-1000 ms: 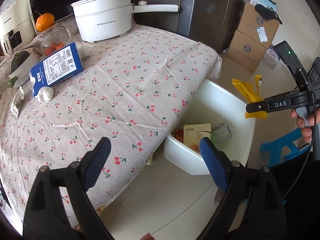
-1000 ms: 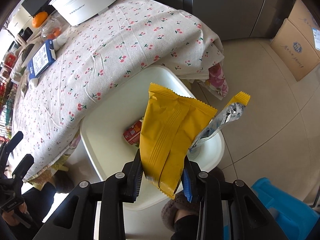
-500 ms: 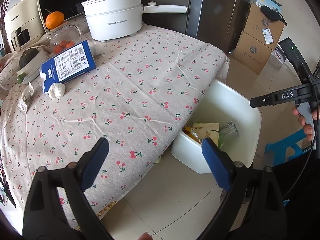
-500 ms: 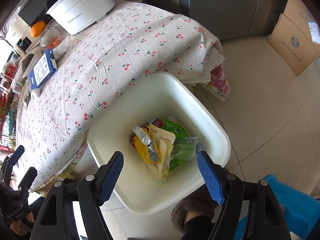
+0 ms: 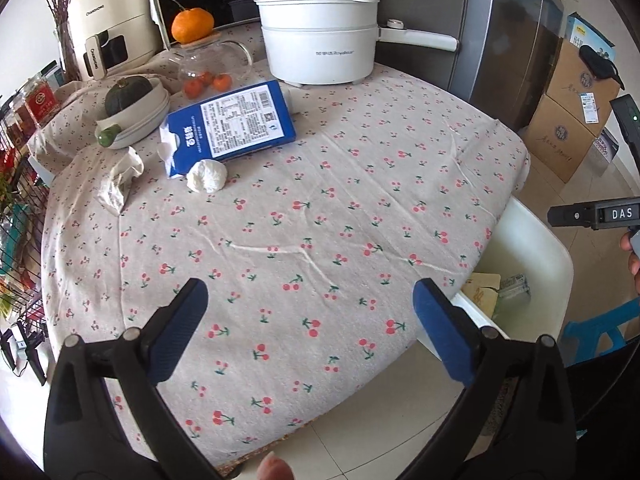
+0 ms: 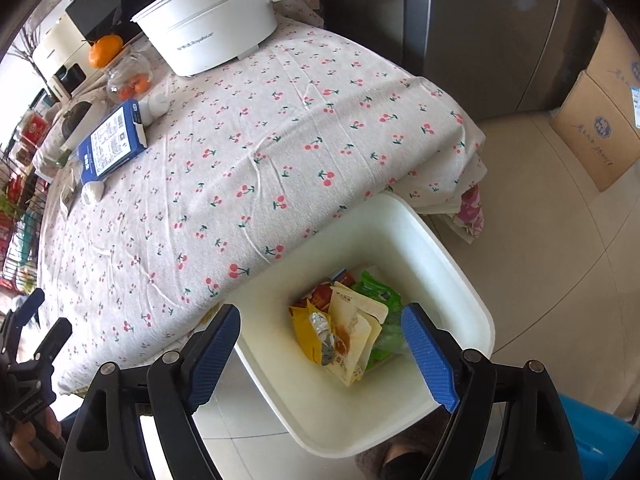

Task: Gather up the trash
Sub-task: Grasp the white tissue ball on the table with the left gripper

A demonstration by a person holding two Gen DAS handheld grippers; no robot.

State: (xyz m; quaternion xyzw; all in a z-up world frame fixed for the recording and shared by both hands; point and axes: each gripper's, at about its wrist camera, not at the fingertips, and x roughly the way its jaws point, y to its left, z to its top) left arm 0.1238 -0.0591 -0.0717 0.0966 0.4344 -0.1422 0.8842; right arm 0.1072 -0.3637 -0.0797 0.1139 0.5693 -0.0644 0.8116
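Observation:
A white bin [image 6: 460,276] stands on the floor at the table's edge and holds a yellow snack bag [image 6: 308,332] among several wrappers. My right gripper [image 6: 322,350] is open and empty above the bin. My left gripper [image 5: 310,328] is open and empty over the near part of the cherry-print tablecloth [image 5: 304,208]. On the table lie a blue carton [image 5: 232,126], a white crumpled tissue ball [image 5: 207,176] and a crumpled paper [image 5: 118,178]. The bin also shows in the left wrist view [image 5: 536,240].
A white electric pot [image 5: 320,54], a glass jar with an orange on its lid [image 5: 212,64], a bowl with a green squash [image 5: 132,114] and an appliance [image 5: 106,46] stand at the table's far side. Cardboard boxes [image 5: 568,120] and a blue stool [image 5: 596,328] are on the floor.
My right gripper opened and dropped the yellow snack bag into the bin. My left gripper moved up and back over the table, still open.

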